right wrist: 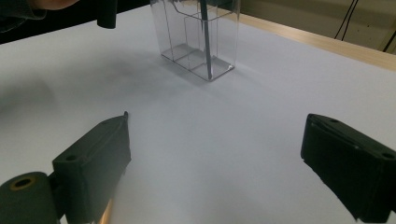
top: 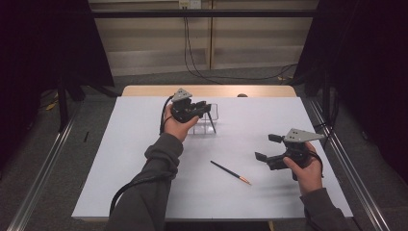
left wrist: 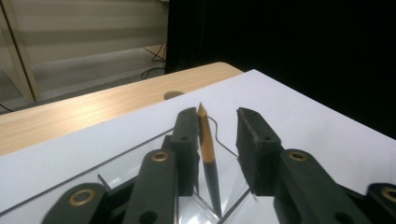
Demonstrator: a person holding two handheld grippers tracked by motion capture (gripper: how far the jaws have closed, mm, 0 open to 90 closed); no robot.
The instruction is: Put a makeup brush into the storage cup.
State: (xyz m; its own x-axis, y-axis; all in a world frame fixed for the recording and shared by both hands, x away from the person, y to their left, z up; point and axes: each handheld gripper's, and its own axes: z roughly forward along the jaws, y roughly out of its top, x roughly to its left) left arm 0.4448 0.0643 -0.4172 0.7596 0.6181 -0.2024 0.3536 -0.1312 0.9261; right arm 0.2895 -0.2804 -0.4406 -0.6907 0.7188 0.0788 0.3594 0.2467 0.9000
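The left gripper [left wrist: 215, 135] has its jaws a little apart, loose around the pencil [left wrist: 207, 154] standing in the clear box [top: 206, 120], while the right gripper [top: 267, 147] (jaws wide, empty) is nearer the other pencil [top: 230, 172] lying slantwise on the table [top: 120, 159].

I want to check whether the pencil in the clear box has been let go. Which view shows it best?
The left gripper view: the pencil stands in the clear box between the left gripper's jaws, with a gap on one side. The high view shows it small, leaning from the box. The right gripper view shows its lower shaft through the wall.
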